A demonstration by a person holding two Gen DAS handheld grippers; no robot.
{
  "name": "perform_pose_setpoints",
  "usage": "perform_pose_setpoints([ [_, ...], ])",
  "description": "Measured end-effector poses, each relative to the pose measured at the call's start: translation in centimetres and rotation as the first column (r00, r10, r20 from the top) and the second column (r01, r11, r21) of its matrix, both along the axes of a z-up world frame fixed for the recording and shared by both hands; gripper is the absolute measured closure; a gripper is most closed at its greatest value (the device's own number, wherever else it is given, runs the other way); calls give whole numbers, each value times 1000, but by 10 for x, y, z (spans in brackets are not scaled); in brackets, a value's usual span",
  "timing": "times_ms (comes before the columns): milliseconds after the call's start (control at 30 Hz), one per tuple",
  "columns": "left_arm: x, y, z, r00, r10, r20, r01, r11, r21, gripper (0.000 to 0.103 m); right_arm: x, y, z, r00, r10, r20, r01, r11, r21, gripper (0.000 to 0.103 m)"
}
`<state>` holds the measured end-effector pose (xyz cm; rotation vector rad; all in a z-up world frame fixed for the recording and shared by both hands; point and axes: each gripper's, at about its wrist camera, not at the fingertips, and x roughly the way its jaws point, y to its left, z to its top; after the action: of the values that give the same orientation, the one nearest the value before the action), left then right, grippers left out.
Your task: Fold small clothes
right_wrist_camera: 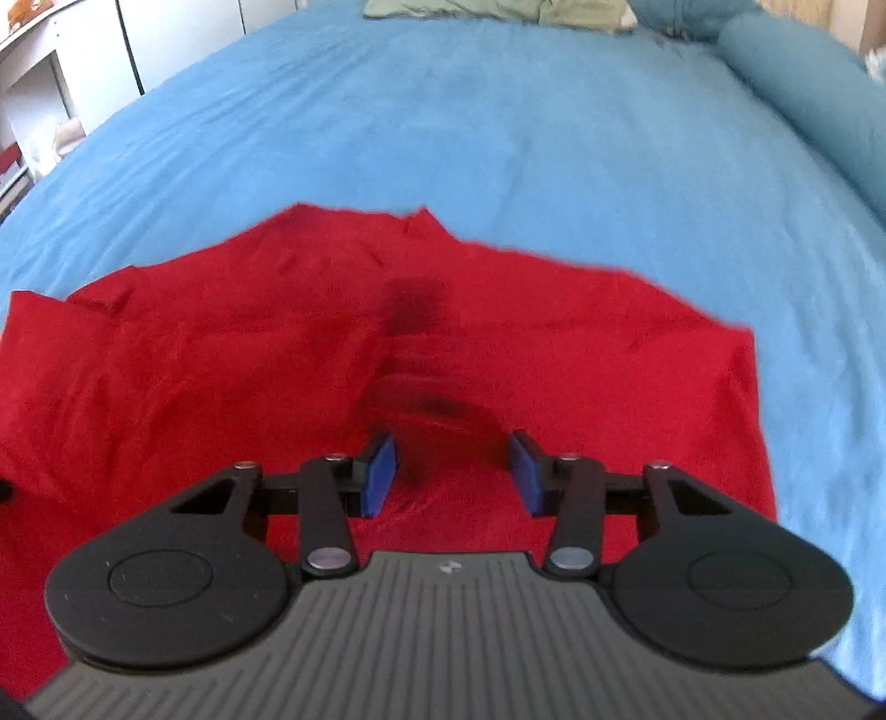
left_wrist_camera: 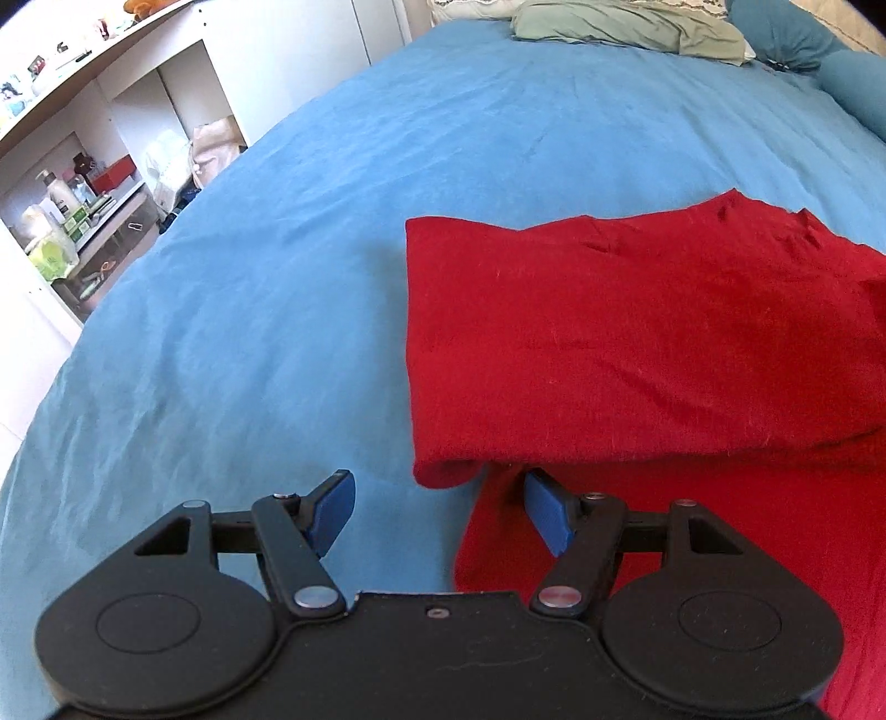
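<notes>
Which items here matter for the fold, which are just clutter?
Job: red garment, left gripper, right gripper, blue bedsheet as work surface.
Clutter: green pillow, blue bolster, shelf of bottles.

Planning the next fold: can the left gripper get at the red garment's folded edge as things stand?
Probably yes. The left gripper is open and empty, and the folded edge of the red garment lies just ahead of its fingertips on the bed, with nothing between.
</notes>
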<state>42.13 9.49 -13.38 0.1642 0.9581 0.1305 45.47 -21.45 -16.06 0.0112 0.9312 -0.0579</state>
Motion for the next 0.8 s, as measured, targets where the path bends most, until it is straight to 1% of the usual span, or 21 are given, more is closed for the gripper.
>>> perform_pose_setpoints([
  [100,0,1,-1,1000,-13,9,12,1000,5,30,-7,-6,0,1000,18,7,-18,999,27,42],
  [200,1,3,-3,1000,-18,17,18,1000,11,30,-4,-10,0,1000,18,19,-19,998,55,43],
  [300,3,3,-3,1000,-11,29,10,1000,20,30,6,-14,0,999,-34,29,31,995,95,46],
  [333,4,4,-2,999,-5,32,4,1000,21,30,8,-16,1,998,-53,28,49,993,112,49],
  [367,5,4,-2,999,4,34,-5,1000,21,30,9,-19,1,997,-71,26,68,990,125,55],
  [400,6,5,-2,999,12,35,-12,1000,20,30,10,-22,1,996,-86,21,82,988,131,63],
  [433,6,5,-1,999,19,36,-20,1000,20,30,10,-22,2,995,-95,15,92,989,118,84],
  [467,7,5,-2,999,26,37,-27,999,22,29,10,-23,3,995,-98,14,96,991,97,83],
  [567,8,5,-2,999,37,38,-38,999,30,28,2,-31,22,991,-101,90,95,993,67,83],
  [633,10,5,-2,999,39,38,-40,999,30,28,-5,-42,40,980,-135,146,130,991,44,83],
  [667,11,5,-3,999,37,36,-38,999,29,28,-9,-51,46,974,-160,160,156,987,42,83],
  [733,12,4,-5,999,40,27,-41,999,33,28,-14,-71,50,967,-207,152,204,978,34,83],
  [800,12,3,-5,999,46,23,-47,998,35,28,-19,-86,45,967,-224,125,223,975,24,83],
])
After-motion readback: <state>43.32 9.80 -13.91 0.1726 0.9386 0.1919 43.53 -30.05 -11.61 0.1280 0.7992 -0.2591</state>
